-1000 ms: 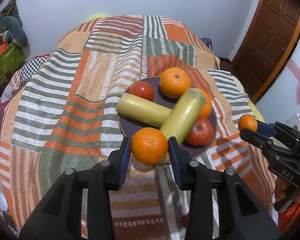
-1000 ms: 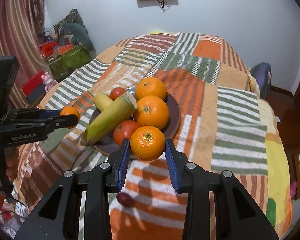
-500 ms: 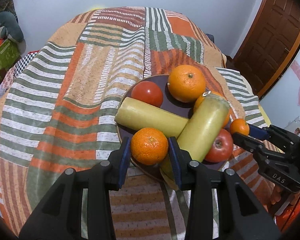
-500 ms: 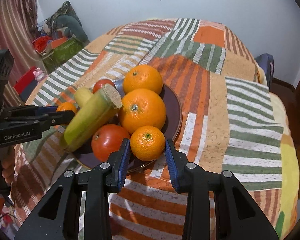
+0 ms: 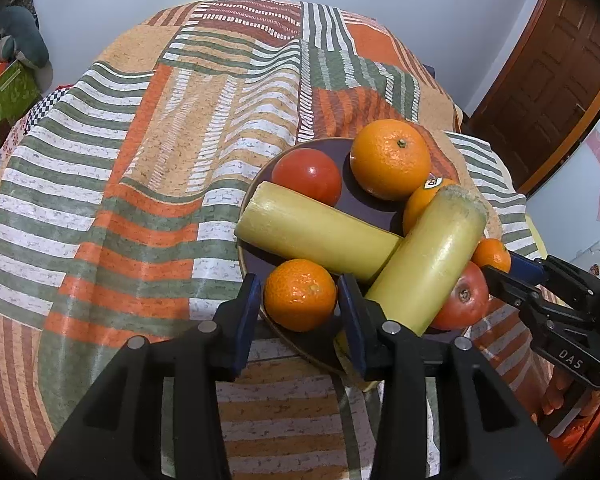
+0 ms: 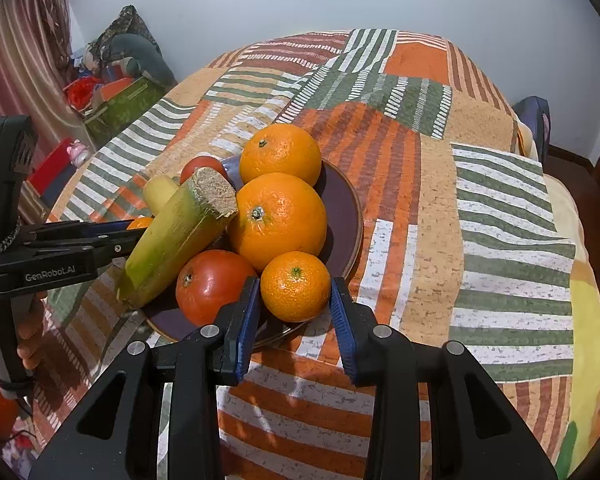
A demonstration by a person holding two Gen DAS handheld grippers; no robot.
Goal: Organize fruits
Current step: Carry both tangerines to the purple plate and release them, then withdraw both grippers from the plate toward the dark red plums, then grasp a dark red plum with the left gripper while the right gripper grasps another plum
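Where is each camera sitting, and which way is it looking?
Left wrist view: sits on the left gripper, looking forward and down at the plate from one side; its fingers hold a small orange, and the right gripper reaches in at the right.
Right wrist view: sits on the right gripper, facing the plate from the opposite side, holding another small orange; the left gripper enters from the left.
Both show the same plate of fruit on the striped cloth.
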